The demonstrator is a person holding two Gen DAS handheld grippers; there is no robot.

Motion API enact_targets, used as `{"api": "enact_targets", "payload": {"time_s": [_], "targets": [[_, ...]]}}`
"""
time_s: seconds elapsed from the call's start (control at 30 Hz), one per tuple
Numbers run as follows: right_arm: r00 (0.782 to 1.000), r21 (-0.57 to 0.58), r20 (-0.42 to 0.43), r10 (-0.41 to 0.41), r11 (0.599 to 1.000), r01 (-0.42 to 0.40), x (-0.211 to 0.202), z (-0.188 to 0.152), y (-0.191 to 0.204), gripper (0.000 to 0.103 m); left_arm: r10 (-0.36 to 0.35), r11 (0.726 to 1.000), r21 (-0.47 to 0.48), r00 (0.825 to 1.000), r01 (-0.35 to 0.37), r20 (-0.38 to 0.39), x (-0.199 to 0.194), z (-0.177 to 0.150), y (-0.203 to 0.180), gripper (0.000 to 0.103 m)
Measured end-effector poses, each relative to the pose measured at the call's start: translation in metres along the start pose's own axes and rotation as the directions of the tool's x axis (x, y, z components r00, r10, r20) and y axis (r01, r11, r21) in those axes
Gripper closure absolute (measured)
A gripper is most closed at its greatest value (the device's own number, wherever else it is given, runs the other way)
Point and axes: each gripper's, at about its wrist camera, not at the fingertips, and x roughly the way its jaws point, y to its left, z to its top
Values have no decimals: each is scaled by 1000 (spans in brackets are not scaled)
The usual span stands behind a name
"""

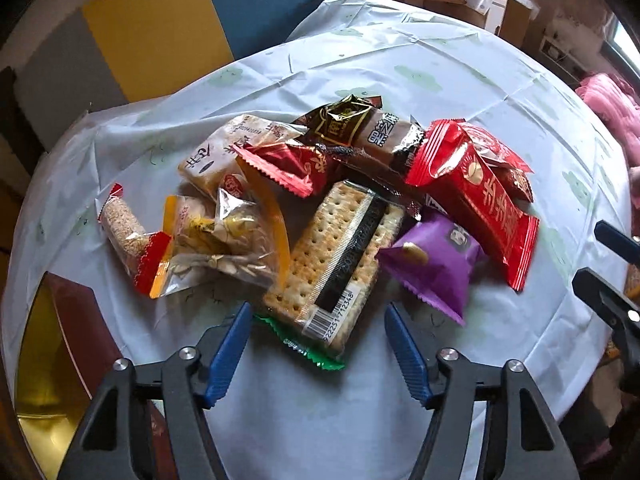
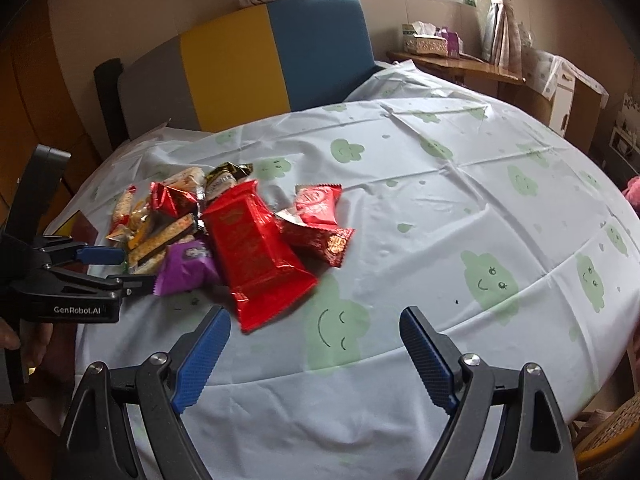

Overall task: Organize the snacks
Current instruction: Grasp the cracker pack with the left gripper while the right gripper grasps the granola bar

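A pile of wrapped snacks lies on the pale tablecloth (image 1: 360, 60). In the left wrist view a clear cracker pack (image 1: 340, 252) lies in front of my open left gripper (image 1: 318, 312), its near end between the blue fingers, over a green wrapper (image 1: 304, 346). Around it are a purple pack (image 1: 436, 256), a large red pack (image 1: 476, 196), a dark brown pack (image 1: 360, 128) and a seed bag (image 1: 224, 244). My right gripper (image 2: 314, 316) is open and empty, near the red pack (image 2: 256, 256). The left gripper also shows in the right wrist view (image 2: 132, 268).
A red and gold box (image 1: 60, 352) sits at the table's left edge. A yellow, blue and grey headboard (image 2: 248, 60) stands behind the table. A wooden shelf with tissue boxes (image 2: 428, 44) is at the back right. The tablecloth's right half (image 2: 480, 200) carries only green prints.
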Motion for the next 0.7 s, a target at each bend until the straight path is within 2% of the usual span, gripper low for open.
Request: {"api": "enact_targets", "payload": {"time_s": [0.03,0.17,0.2,0.23,0.3,0.4,0.47,0.5,0.53,0.6,0.7], "targets": [[1000,2,-3,-1,1000,1,1,0,0,15,2,1000,2,1000,-2,5,1,1,-1,53],[1000,1,-13,4,1000,-4,6,-1,0,15,-15,998,-59,1000,15,4,-10,-8,-6,61],[1000,1,-15,5,1000,-5,7,-2,0,15,-31,996,-80,999,32,14,-17,-15,-8,76],[1000,1,-16,5,1000,-5,7,-2,0,15,-44,994,-95,999,45,11,-20,-19,-9,84],[1000,2,-17,5,1000,-5,7,-2,0,15,-73,984,-163,997,73,3,-28,-36,-12,84],[1000,5,-23,11,1000,-11,8,-3,0,15,-74,981,-175,997,78,26,-38,-55,-23,84],[1000,4,-23,14,1000,-14,8,-4,1,15,-47,987,-152,997,55,61,-46,-59,-27,80],[1000,1,-20,14,1000,-14,7,-4,1,15,-27,992,-118,997,35,69,-48,-56,-32,65],[1000,0,-19,15,1000,-15,6,-4,2,15,-10,996,-91,997,17,73,-51,-56,-30,46],[1000,-1,-19,22,1000,-22,5,-4,3,15,32,999,-34,994,-28,109,-48,-45,-30,32],[1000,-10,-13,24,1000,-24,2,-5,5,15,52,998,37,995,-55,82,-33,-29,-23,27]]}}
